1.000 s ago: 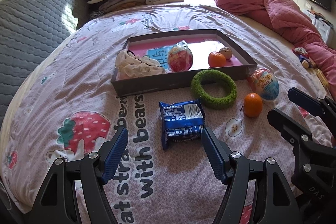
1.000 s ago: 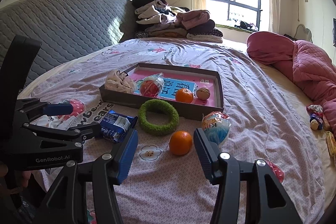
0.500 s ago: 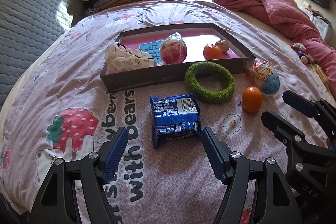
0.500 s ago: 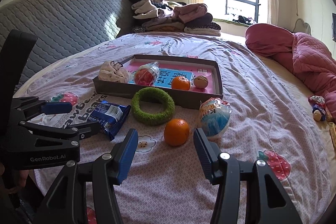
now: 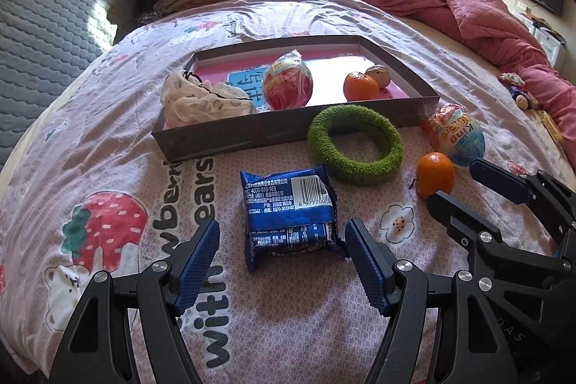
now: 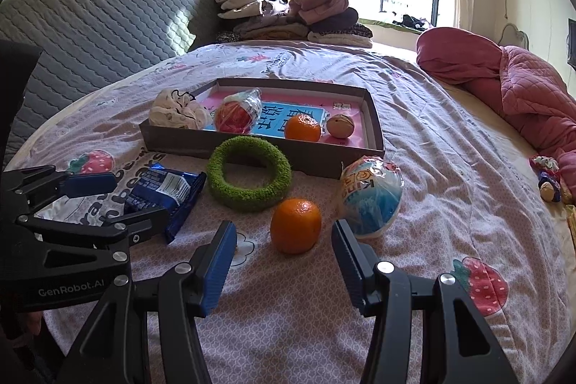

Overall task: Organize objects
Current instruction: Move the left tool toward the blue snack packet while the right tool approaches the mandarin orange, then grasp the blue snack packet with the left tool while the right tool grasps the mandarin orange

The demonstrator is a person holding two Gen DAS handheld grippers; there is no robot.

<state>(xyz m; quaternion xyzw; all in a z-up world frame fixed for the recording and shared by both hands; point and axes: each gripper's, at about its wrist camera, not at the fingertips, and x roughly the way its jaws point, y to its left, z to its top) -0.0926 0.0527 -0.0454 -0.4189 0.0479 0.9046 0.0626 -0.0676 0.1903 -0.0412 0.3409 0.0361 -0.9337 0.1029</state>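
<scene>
A: What's the biggest thing in view?

B: The bed (image 5: 108,139), under a pink printed sheet, with a rumpled pink quilt (image 6: 522,89) on its right side and a pile of folded clothes (image 6: 288,17) at the far end.

A: And on it?

B: A shallow grey box (image 5: 252,135) with a pink floor. Inside lie a crumpled white cloth (image 5: 201,99) at the left, a red wrapped egg (image 5: 288,85), an orange (image 5: 360,86) and a small tan ball (image 5: 378,75).

A: Outside the box?

B: A green fuzzy ring (image 5: 354,144) touches the box's near wall. A blue wrapped egg (image 6: 370,197) sits by the box's right corner, a blue snack packet (image 5: 289,211) lies flat nearer the camera, and a second orange (image 6: 295,225) rests just beside the blue egg.

A: The claws?

B: The left claw (image 5: 282,254) is released, its pads flanking the packet's near end, the right pad about touching it. The right claw (image 6: 284,261) is spread too, empty, with the loose orange just ahead of its gap
</scene>
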